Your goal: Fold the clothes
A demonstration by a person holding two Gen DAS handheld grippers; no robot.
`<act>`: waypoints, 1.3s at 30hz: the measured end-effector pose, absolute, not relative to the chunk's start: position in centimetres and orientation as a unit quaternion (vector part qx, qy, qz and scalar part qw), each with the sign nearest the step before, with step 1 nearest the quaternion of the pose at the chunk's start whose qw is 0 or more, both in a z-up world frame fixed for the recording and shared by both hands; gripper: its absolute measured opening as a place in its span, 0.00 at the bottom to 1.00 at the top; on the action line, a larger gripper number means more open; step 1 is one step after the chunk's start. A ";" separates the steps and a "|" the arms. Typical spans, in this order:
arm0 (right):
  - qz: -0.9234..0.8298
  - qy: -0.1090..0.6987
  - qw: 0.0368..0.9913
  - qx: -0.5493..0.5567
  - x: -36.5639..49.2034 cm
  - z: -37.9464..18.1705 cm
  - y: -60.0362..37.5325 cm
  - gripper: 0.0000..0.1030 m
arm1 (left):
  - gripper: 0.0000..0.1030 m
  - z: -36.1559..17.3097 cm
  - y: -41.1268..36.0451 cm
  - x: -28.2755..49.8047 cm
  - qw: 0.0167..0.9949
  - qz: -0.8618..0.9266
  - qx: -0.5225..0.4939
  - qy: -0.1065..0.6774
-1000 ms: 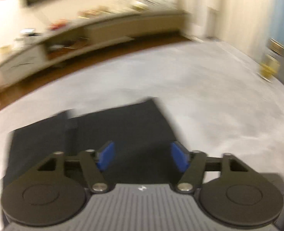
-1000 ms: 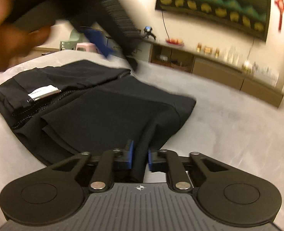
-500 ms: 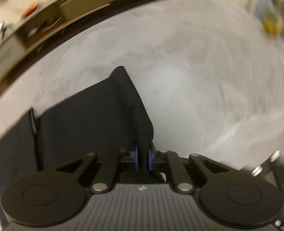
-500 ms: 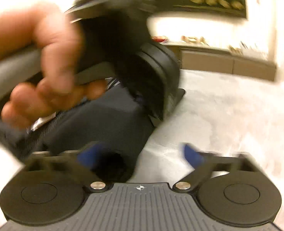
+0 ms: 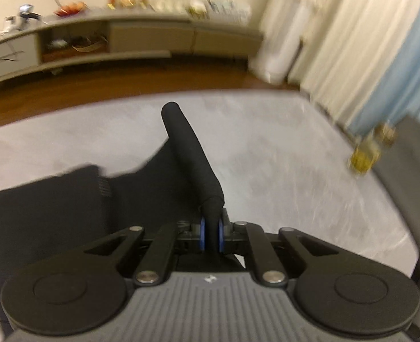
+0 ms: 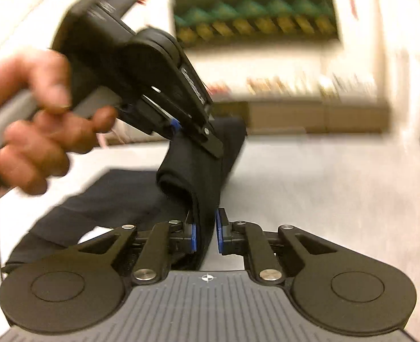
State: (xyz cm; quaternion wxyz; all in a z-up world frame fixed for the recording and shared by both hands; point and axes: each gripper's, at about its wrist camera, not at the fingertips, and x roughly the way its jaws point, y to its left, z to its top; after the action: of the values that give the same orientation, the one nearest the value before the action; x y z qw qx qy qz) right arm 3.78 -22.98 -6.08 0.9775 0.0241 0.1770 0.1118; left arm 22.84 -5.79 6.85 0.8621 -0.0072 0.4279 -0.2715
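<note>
A black garment (image 5: 53,205) lies on a pale grey bed surface (image 5: 281,156). My left gripper (image 5: 210,235) is shut on the garment's right edge, which stands up as a dark roll (image 5: 187,148). In the right wrist view my right gripper (image 6: 205,238) is shut on a lower part of the same edge (image 6: 198,188). The left gripper (image 6: 181,126), held by a hand (image 6: 39,119), grips the fabric higher up, lifted above the bed (image 6: 323,193).
A long low cabinet (image 5: 110,42) with small items stands along the far wall beyond a wooden floor strip (image 5: 124,85). Pale curtains (image 5: 352,42) hang at the right. A dark framed picture (image 6: 255,8) hangs on the wall.
My left gripper closed on the garment's right edge and raised it. My right gripper opened half a second ago, then shut on the same edge lower down. The fabric now hangs lifted between both.
</note>
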 end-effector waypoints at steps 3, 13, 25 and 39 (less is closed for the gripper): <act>0.195 0.149 0.969 -0.002 2.8 -5.5 -18.7 0.24 | 0.10 5.5 3.4 23.0 0.885 -0.209 -0.044 0.415; 0.201 0.299 0.920 -0.155 6.8 -10.7 -9.9 0.59 | 0.30 -4.9 15.0 19.1 0.869 -0.141 -0.106 0.462; -0.049 0.273 0.943 -0.183 7.2 -5.8 -16.6 0.67 | 0.32 -4.8 14.0 16.0 0.859 -0.266 -0.117 0.420; 0.113 0.302 0.901 -0.290 8.1 -7.5 -5.7 0.15 | 0.17 -6.8 14.8 16.7 0.856 -0.231 -0.141 0.441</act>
State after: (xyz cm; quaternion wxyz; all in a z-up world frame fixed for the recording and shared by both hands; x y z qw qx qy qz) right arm 8.13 -5.74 -7.51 0.9010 -0.2904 0.3018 0.1133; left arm 16.74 14.80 -6.81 0.8559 -0.1406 0.4411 -0.2306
